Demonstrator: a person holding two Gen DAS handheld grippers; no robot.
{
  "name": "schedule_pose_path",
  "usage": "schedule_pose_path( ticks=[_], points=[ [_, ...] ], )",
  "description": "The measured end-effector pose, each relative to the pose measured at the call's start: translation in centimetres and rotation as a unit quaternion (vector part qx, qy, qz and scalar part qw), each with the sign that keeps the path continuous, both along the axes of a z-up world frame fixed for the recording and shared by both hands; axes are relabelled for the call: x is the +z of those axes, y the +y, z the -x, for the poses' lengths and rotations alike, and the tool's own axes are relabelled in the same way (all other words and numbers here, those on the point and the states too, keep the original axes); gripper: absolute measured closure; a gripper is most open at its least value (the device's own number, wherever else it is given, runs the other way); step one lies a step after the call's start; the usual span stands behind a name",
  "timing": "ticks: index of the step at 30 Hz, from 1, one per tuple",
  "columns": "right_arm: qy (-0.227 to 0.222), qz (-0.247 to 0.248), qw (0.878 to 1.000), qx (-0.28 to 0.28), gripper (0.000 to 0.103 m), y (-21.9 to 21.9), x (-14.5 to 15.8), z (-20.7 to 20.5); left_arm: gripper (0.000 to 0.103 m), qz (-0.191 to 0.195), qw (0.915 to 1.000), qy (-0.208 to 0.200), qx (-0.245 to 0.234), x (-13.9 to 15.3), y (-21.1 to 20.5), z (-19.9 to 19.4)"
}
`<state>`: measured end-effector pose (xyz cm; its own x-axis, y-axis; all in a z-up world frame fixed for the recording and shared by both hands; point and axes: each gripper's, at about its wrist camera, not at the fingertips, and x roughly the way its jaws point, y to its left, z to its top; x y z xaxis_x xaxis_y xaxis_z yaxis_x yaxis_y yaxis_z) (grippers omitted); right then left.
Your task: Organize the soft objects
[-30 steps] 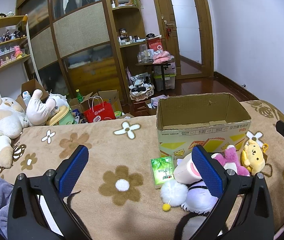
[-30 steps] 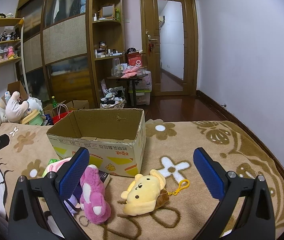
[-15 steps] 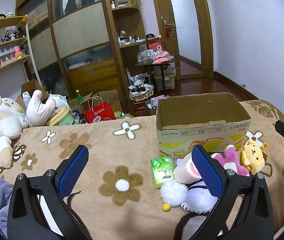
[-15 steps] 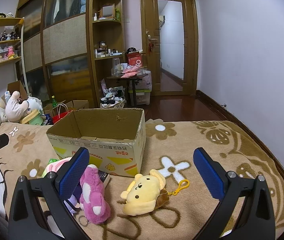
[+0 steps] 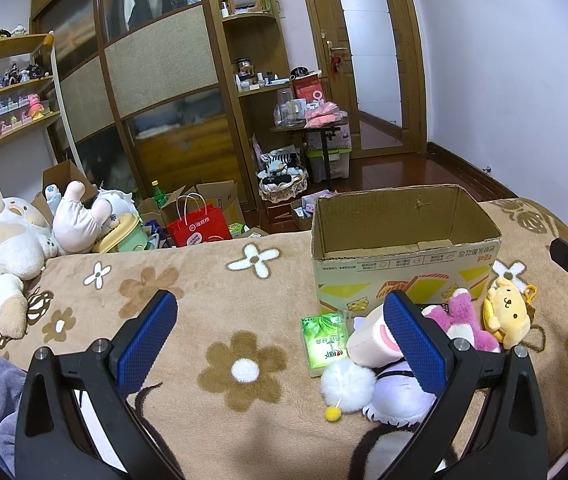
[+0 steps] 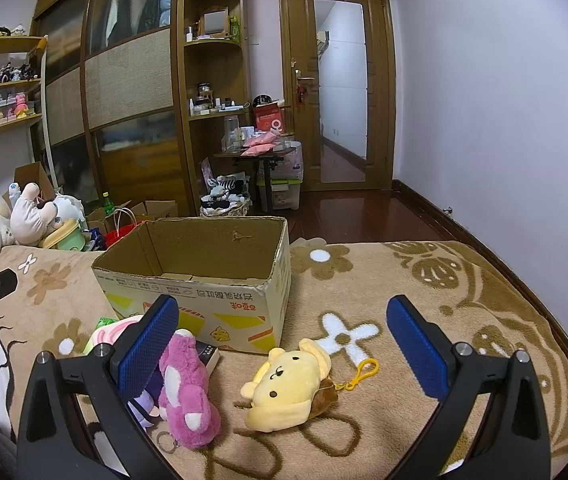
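Note:
An open cardboard box [image 5: 404, 264] [image 6: 204, 300] stands empty on a beige flowered blanket. In front of it lie a yellow dog plush [image 6: 288, 384] [image 5: 508, 312] with a clip, a pink bear plush [image 6: 186, 392] [image 5: 466, 322], a white and lilac plush [image 5: 392, 396] with a white pompom [image 5: 348, 384], and a green packet [image 5: 324, 340]. My left gripper [image 5: 280, 344] hovers open above the blanket, left of the pile. My right gripper [image 6: 280, 344] is open, with the yellow plush just below and between its fingers, untouched.
Large white plush toys [image 5: 8, 244] sit at the blanket's left edge. Beyond the bed are a red paper bag [image 5: 198, 228], cartons, a basket and a wooden wardrobe [image 5: 156, 92]. A dark book [image 6: 208, 354] lies under the pink bear by the box.

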<state>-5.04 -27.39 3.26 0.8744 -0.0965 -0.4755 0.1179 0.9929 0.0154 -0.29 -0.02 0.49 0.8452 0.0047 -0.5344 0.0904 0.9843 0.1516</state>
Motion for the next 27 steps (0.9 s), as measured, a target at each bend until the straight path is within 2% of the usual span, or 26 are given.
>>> schedule_pose_path(
  ticks=[27],
  points=[
    [0.000, 0.001, 1.000, 0.000, 0.000, 0.00, 0.09, 0.03, 0.001, -0.003, 1.0000, 0.003, 0.000, -0.25, 0.25, 0.05]
  ],
)
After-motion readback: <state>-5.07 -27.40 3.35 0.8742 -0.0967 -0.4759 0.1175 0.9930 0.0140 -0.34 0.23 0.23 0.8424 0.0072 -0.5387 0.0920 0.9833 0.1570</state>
